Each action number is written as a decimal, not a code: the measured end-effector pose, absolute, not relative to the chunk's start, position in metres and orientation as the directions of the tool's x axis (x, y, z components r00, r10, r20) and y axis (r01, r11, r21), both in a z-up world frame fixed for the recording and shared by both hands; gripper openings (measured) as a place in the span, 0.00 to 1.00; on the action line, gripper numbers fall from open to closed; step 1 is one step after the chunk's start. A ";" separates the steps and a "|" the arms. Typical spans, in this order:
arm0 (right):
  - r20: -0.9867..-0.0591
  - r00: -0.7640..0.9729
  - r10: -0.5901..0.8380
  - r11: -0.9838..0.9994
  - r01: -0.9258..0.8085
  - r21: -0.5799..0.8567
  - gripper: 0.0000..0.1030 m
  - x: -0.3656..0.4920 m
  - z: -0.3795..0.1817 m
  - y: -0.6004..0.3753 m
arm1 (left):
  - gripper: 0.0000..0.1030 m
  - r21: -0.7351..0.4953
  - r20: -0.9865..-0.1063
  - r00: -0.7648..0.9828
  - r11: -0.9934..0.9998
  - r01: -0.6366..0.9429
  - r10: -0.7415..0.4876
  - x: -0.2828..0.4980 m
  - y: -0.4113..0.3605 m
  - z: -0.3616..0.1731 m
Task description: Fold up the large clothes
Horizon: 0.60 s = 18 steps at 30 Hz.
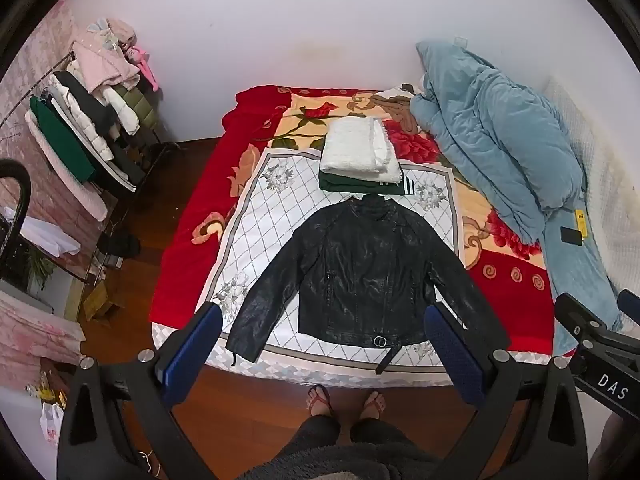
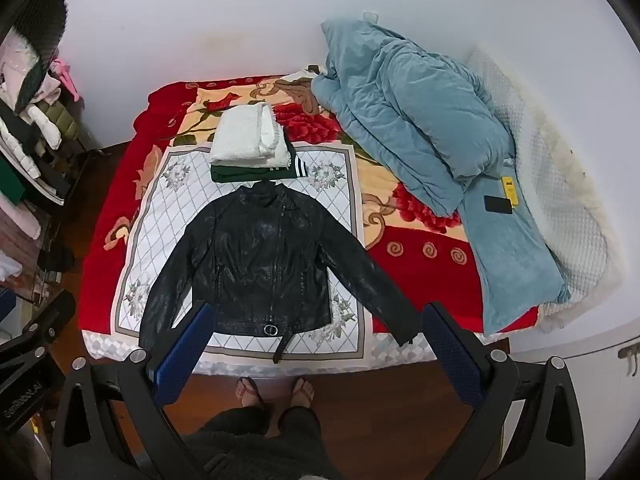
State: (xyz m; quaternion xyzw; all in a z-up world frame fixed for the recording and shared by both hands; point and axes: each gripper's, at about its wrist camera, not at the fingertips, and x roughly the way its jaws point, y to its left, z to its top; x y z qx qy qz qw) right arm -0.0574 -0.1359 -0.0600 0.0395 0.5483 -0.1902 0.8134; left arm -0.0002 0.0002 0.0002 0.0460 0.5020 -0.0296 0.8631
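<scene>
Both grippers hover above the bed's near edge, jaws spread wide, holding nothing. Ahead lies the black jacket (image 1: 360, 268), flat on the bed (image 1: 192, 184), collar toward the far edge. Left gripper (image 1: 320, 344) is nearer the left sleeve (image 1: 260, 312), right gripper (image 2: 316, 340) nearer the right sleeve (image 2: 372, 288).
</scene>
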 end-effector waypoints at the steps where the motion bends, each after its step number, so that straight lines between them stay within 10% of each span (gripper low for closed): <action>1: -0.904 0.326 -0.275 0.923 0.354 -0.153 1.00 -0.058 -0.060 -0.135 | 1.00 0.053 -0.869 0.495 0.994 0.098 -0.002 0.000 0.000 0.000; 18: -0.896 0.344 -0.281 0.929 0.333 -0.163 1.00 -0.058 -0.048 -0.130 | 1.00 0.044 -0.866 0.499 0.994 0.097 -0.011 -0.002 -0.003 0.005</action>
